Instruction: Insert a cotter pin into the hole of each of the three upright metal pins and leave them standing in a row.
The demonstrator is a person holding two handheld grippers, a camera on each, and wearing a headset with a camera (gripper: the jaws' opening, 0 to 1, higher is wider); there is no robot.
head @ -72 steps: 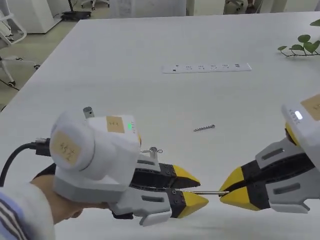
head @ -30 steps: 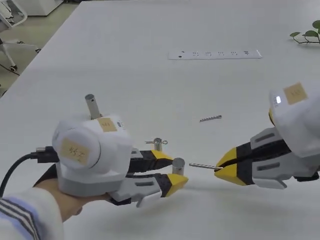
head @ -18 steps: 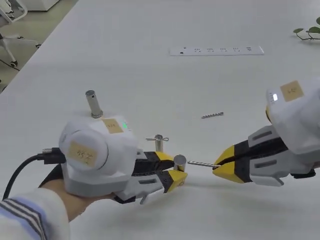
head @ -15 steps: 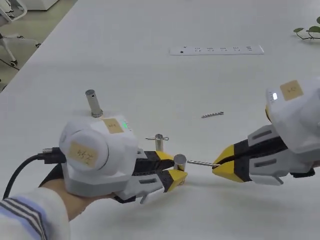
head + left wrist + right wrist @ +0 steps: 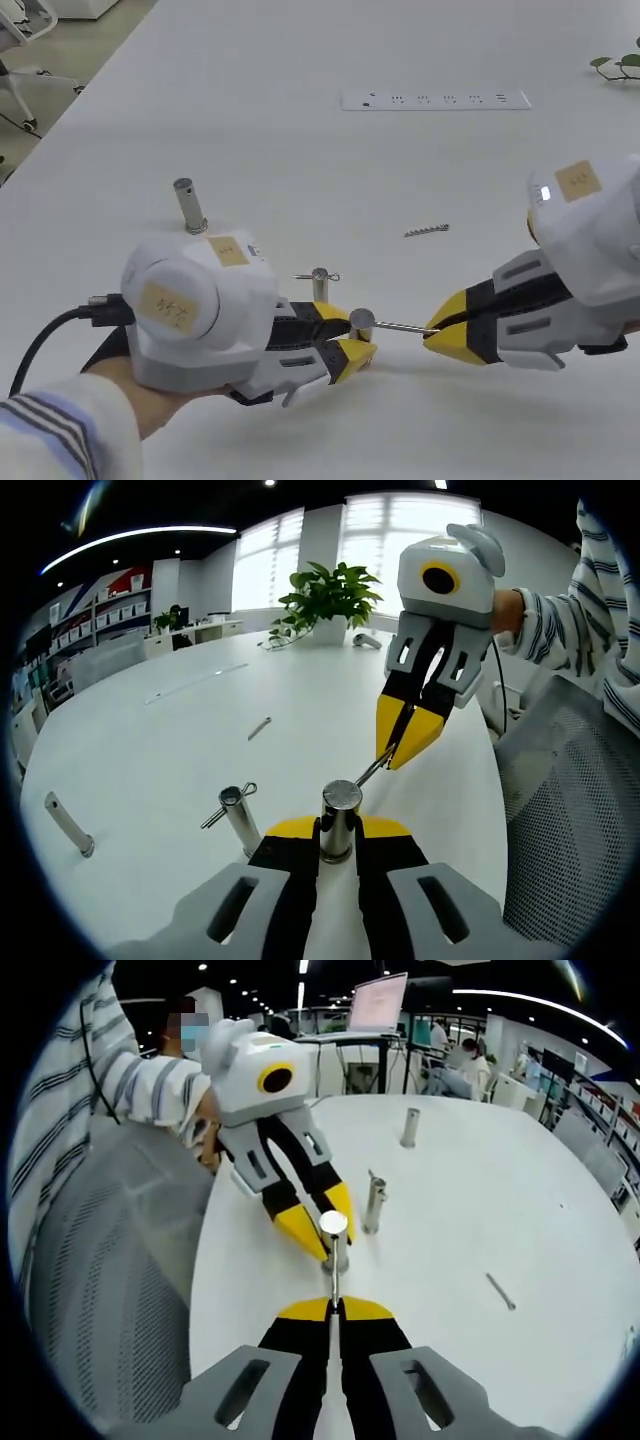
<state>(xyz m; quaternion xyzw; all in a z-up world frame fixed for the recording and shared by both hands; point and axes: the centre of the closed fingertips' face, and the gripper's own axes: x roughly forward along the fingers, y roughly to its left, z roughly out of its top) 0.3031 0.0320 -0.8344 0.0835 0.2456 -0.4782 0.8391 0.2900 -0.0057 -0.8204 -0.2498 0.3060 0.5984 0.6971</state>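
Observation:
My left gripper [image 5: 352,340] [image 5: 339,832] is shut on an upright metal pin [image 5: 361,322] [image 5: 340,818] [image 5: 334,1241] near the table's front. My right gripper [image 5: 436,338] [image 5: 334,1306] is shut on a thin cotter pin [image 5: 402,327] [image 5: 372,768] [image 5: 335,1288], whose tip touches the held pin's side just below its head. A second upright pin [image 5: 320,283] [image 5: 240,818] [image 5: 374,1205] with a cotter pin through it stands just behind. A third, bare upright pin [image 5: 187,205] [image 5: 67,822] [image 5: 409,1127] stands farther left.
A loose cotter pin [image 5: 427,230] [image 5: 260,727] [image 5: 501,1291] lies on the white table [image 5: 300,130] past the grippers. A white power strip [image 5: 436,100] lies farther back, and a potted plant [image 5: 327,598] stands at the table's far right end. A mesh chair [image 5: 570,810] sits beside the table.
The left gripper has stood its pin upright on the table. The right gripper brought the cotter pin leftward until its tip met the pin's side.

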